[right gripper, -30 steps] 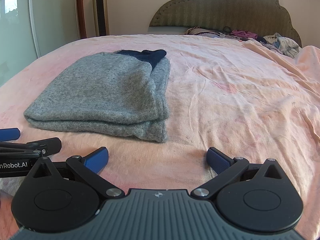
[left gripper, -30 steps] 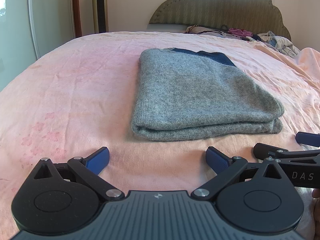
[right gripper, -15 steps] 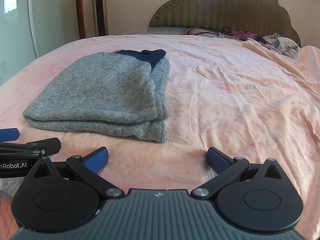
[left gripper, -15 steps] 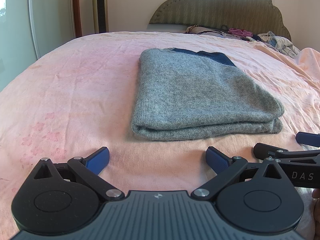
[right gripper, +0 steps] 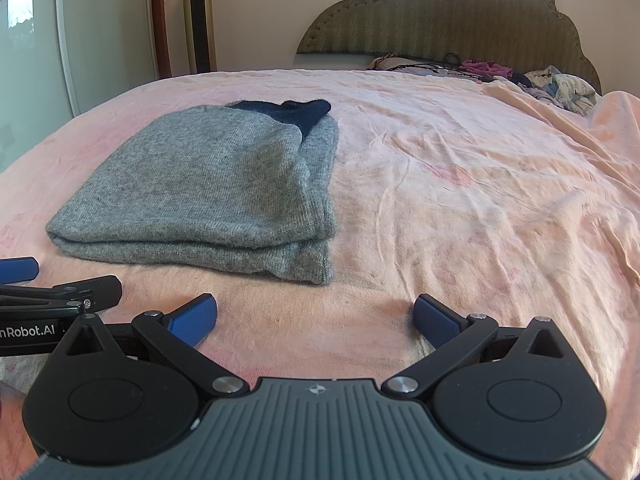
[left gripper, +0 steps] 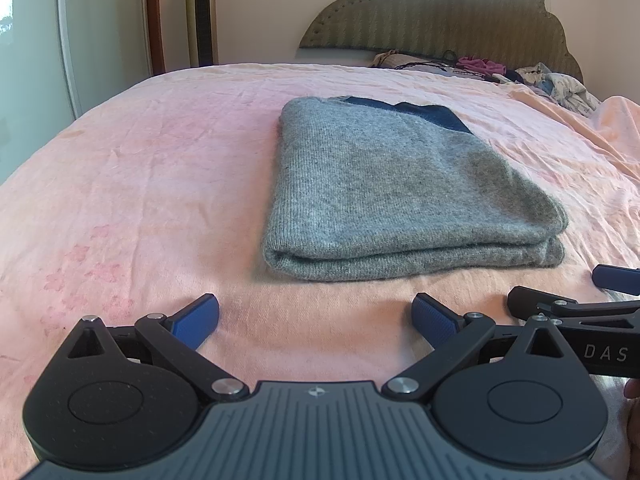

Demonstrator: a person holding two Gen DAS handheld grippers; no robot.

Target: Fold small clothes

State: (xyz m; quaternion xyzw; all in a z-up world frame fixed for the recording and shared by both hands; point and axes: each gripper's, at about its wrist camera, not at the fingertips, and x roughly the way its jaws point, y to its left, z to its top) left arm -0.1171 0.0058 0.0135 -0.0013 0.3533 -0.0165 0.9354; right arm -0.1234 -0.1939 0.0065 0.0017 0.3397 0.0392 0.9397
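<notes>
Two grippers sit low over the near part of the bed, side by side, each with its blue ribbed pads spread wide and nothing between them. The left gripper (left gripper: 316, 316) has bare sheet in its gap; the right gripper (right gripper: 316, 316) likewise, with its black linkage arms splayed outward from round pivot housings. In the left wrist view the right gripper's side juts in at the right edge, and in the right wrist view the left gripper's side, printed with white lettering, comes in from the left edge.

The grey sweater (left gripper: 400, 196) lies folded into a thick rectangular bundle on the pink bedsheet (left gripper: 140, 184), just beyond both grippers and touching neither. It is a fine ribbed knit, fuzzy at the surface, with a rounded fold facing the cameras and two stacked layers visible along that edge. A dark navy band of the same garment (right gripper: 296, 114) peeks out at the far end.

The sheet is soft, faintly floral-printed and creased into long wrinkles on the right. At the head of the bed stands a scalloped, padded olive headboard (right gripper: 460, 16), with a heap of mixed crumpled clothes (right gripper: 560, 88) below it. A slim gold tower fan (left gripper: 202, 12) stands against the far wall.
</notes>
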